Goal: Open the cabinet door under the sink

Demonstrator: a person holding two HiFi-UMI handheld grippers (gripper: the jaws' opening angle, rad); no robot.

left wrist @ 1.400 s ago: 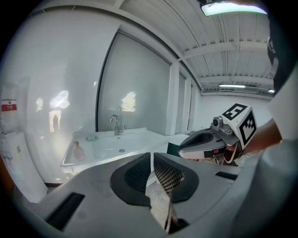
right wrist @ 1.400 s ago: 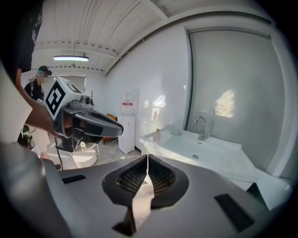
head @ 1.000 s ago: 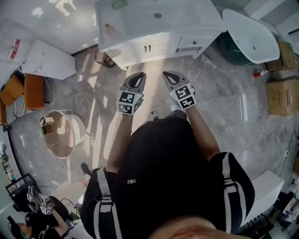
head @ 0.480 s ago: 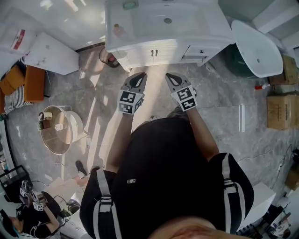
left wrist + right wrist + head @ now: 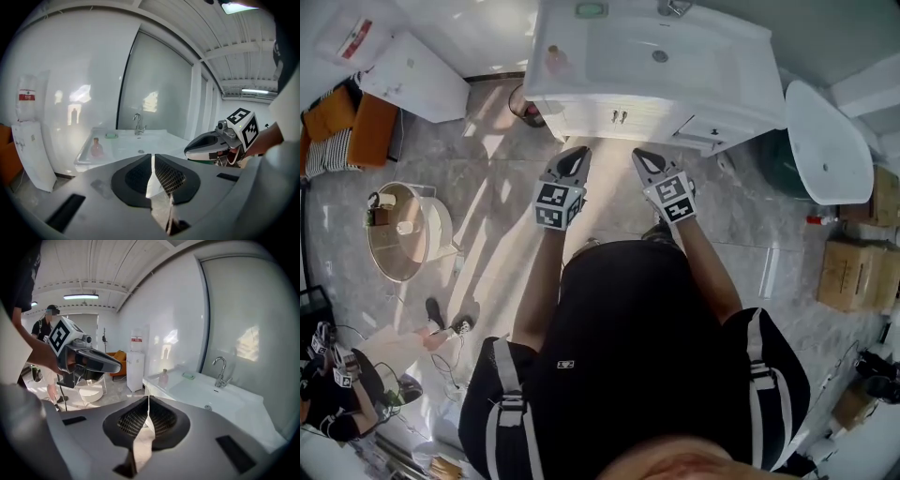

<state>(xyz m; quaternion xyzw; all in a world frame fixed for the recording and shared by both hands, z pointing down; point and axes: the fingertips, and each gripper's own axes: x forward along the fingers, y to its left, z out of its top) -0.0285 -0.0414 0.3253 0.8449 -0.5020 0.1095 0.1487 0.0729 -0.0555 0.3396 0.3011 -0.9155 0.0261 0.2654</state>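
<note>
The white sink vanity (image 5: 572,70) stands ahead at the top of the head view. Its cabinet doors (image 5: 600,117), with two small handles side by side, are closed. My left gripper (image 5: 575,154) and right gripper (image 5: 639,154) are held side by side over the floor, short of the doors, both shut with nothing in them. In the left gripper view the shut left gripper (image 5: 152,161) points over the sink basin (image 5: 124,143) with its faucet (image 5: 137,124), and the right gripper (image 5: 206,146) shows beside it. In the right gripper view the shut right gripper (image 5: 148,403) faces the sink (image 5: 215,397).
A pink bottle (image 5: 553,58) and a green soap dish (image 5: 592,9) sit on the counter. A bin (image 5: 523,103) stands left of the vanity, a white oval fixture (image 5: 825,141) to its right. A water dispenser (image 5: 412,66), round table (image 5: 398,244), boxes (image 5: 853,272) and another person (image 5: 333,384) are around.
The vanity has come closer and lower in the head view as the person stepped towards it. Both grippers stay shut and side by side.
</note>
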